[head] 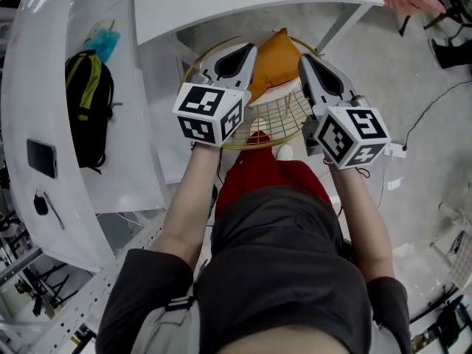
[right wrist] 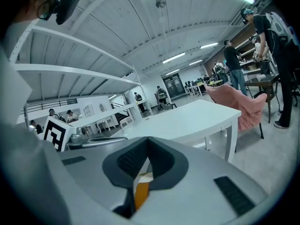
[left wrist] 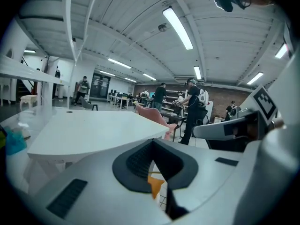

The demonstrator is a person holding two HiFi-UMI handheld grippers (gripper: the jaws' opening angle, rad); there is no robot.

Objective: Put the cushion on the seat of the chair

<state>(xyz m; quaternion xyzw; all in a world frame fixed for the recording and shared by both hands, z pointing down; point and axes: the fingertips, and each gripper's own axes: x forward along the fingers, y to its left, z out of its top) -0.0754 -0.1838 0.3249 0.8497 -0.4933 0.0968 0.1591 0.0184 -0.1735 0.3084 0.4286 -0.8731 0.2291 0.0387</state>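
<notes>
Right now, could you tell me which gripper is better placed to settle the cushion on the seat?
Right, narrowly. The left gripper and right gripper are both shut at opposite edges of the cushion over the wire chair; the right gripper view shows more orange between its jaws.

1. No word, brand name or number can be read in any of the views.
2. The only sign-like marks are black square patterns on white. They stand on the near-left white marker cube [head: 210, 113] of the left gripper [head: 251, 50] and on the near-right white marker cube [head: 352, 135] of the right gripper [head: 302, 59]. They carry no letters or digits.
3. Any print in the far hall is too small and blurred to tell.
</notes>
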